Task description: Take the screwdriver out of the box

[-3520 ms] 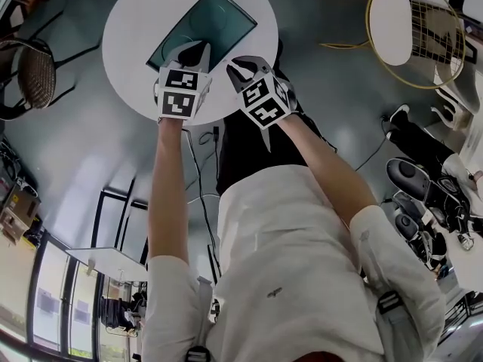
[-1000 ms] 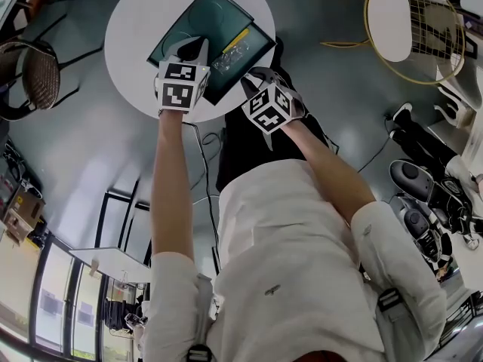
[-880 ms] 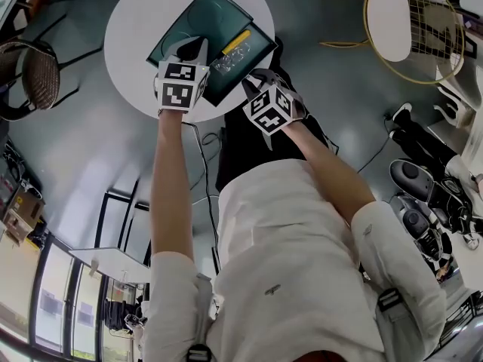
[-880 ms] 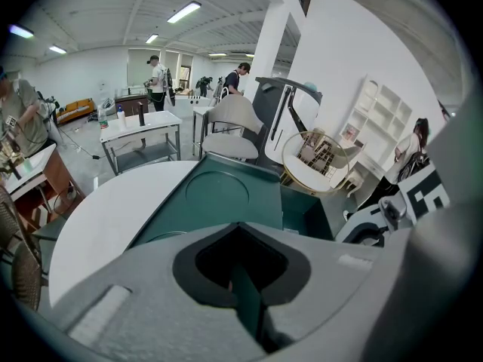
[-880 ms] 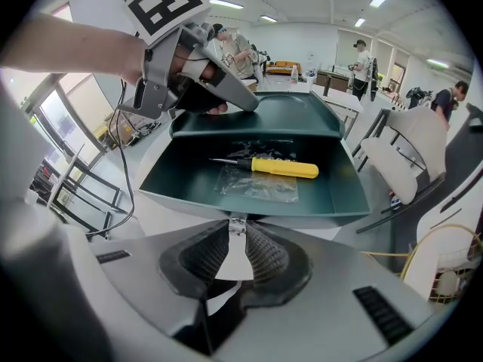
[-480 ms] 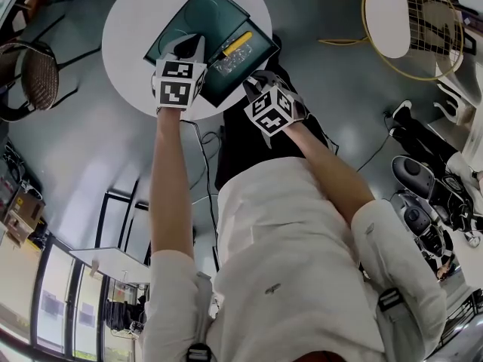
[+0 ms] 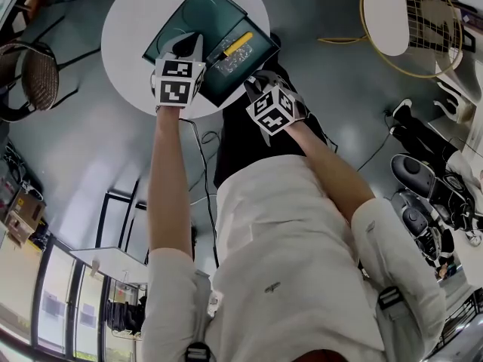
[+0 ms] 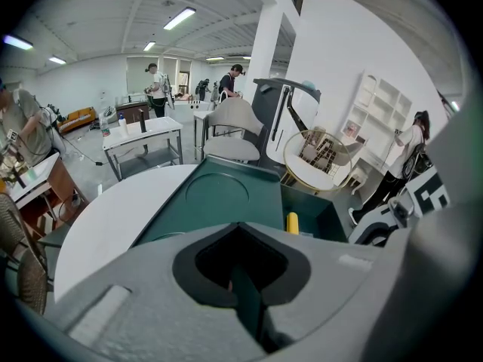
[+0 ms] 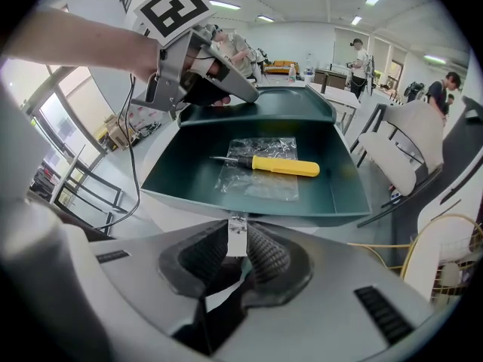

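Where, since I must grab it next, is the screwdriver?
Right gripper view, centre: the screwdriver lies on a plastic bag inside the open green box.

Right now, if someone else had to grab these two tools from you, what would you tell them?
Left gripper: shut on the green cover, near edge, on the white table.
Right gripper: shut on the white tab at the tray front.
Screwdriver: lying on a plastic bag inside the open tray.
Done: tray slid out.
Left: release the tab, grip the screwdriver, lift it out.
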